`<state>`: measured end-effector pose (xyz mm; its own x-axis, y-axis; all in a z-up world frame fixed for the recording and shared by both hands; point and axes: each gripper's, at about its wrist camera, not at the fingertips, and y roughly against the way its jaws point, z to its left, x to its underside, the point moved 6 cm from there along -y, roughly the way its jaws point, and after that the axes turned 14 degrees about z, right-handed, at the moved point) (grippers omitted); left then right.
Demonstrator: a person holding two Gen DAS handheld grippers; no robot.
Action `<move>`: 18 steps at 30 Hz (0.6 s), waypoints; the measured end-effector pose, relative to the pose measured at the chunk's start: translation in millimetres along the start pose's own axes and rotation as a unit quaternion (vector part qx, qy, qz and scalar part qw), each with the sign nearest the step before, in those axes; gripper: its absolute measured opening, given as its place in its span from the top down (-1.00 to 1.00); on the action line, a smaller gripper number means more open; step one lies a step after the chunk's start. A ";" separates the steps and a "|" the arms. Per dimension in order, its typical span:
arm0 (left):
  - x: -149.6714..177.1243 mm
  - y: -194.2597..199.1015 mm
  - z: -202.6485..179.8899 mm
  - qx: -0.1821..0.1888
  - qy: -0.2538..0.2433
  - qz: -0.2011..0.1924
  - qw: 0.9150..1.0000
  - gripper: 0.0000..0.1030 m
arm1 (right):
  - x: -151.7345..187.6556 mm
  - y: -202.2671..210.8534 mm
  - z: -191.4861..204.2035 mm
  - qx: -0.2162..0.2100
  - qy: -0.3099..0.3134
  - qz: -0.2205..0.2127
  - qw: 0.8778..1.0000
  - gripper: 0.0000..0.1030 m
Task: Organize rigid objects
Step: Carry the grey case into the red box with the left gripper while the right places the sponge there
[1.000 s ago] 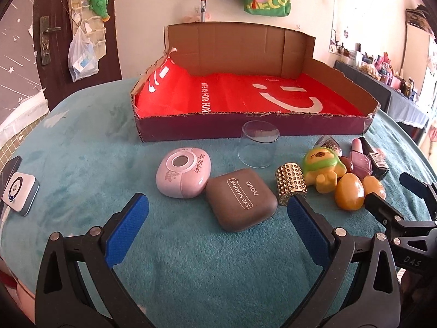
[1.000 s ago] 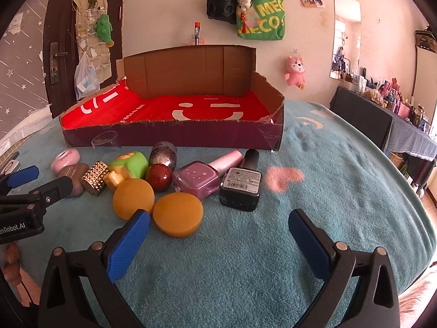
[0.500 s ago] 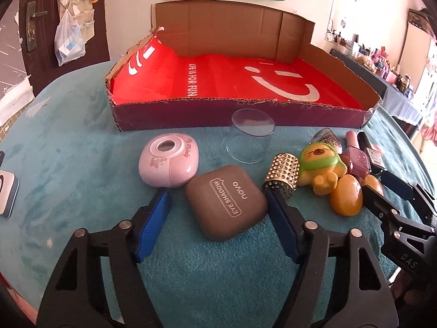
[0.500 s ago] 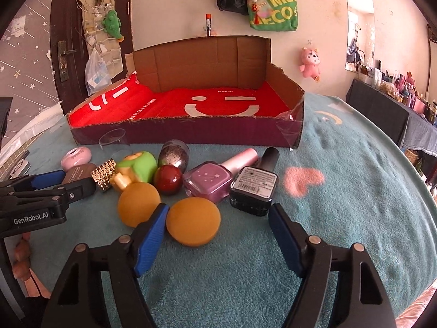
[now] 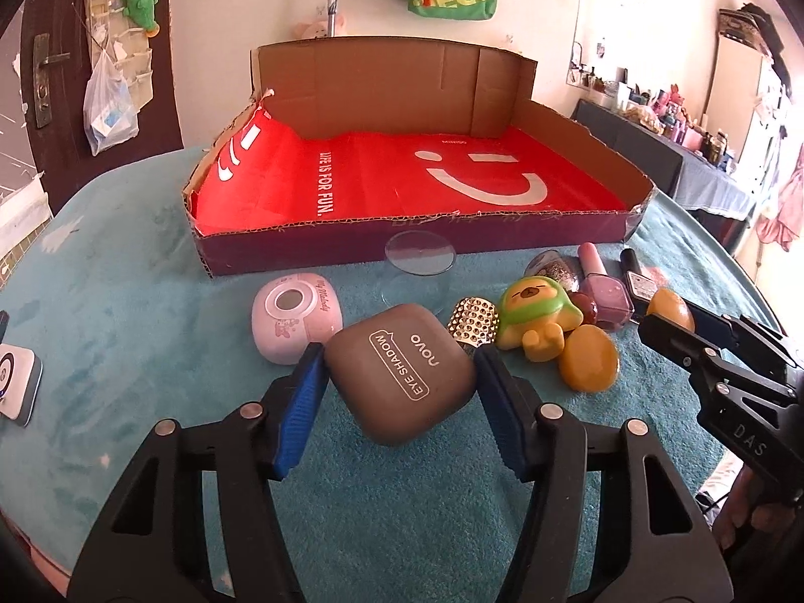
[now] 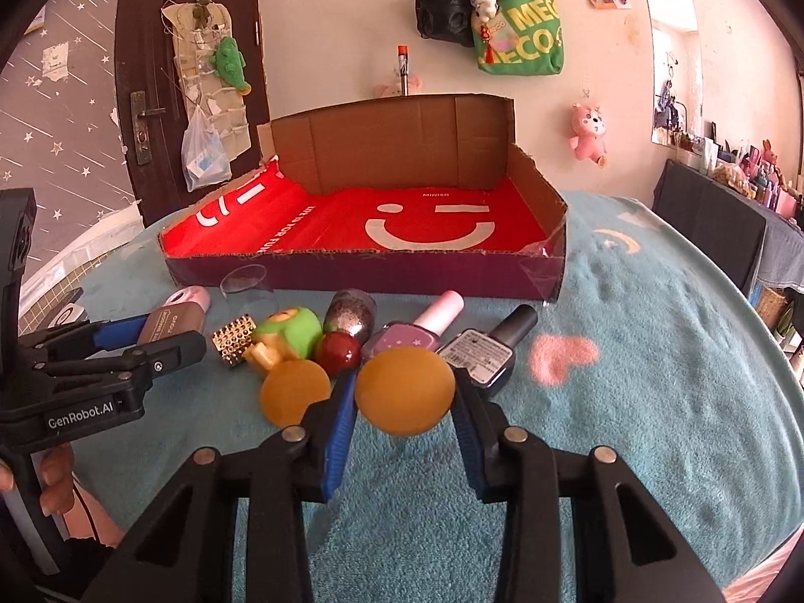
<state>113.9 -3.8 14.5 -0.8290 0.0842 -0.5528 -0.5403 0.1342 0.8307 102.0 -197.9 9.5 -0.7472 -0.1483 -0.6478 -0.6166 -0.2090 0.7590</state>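
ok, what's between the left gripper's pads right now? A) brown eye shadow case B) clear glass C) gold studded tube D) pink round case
A: the left gripper has its blue pads against both sides of the brown eye shadow case; the pink round case sits apart to the left.

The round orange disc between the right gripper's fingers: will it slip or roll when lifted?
The round orange disc looks smooth and hard, so it may slip. The right gripper clamps its curved edges, so it could pivot. If dropped on the teal cloth, it probably rolls little.
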 end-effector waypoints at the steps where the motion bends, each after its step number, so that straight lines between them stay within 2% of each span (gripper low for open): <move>1: 0.3 -0.6 1.3 0.001 0.003 0.002 1.000 -0.12 | 0.2 -0.7 0.0 -0.001 -0.001 0.002 1.000 0.23; 5: -2.5 1.7 4.4 0.001 0.005 -0.001 1.000 -0.12 | -0.9 -1.9 -0.5 -0.005 -0.001 0.007 1.000 0.23; 10: -17.2 12.4 9.9 0.005 0.003 -0.016 1.000 -0.12 | -18.8 4.4 -4.1 -0.001 0.011 -0.010 1.000 0.23; 14: -47.0 19.3 18.5 0.021 -0.005 -0.020 1.000 -0.12 | -50.9 8.1 -9.6 -0.005 0.027 -0.024 0.999 0.23; 18: -82.8 15.3 26.8 0.012 -0.029 -0.018 0.999 -0.12 | -95.5 0.5 -13.8 -0.010 0.046 -0.021 0.999 0.23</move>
<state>178.2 17.8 71.2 -0.7990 0.1365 -0.5856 -0.5654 0.1612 0.8089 176.5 -197.1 70.9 -0.6940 -0.2260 -0.6836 -0.6420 -0.2353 0.7297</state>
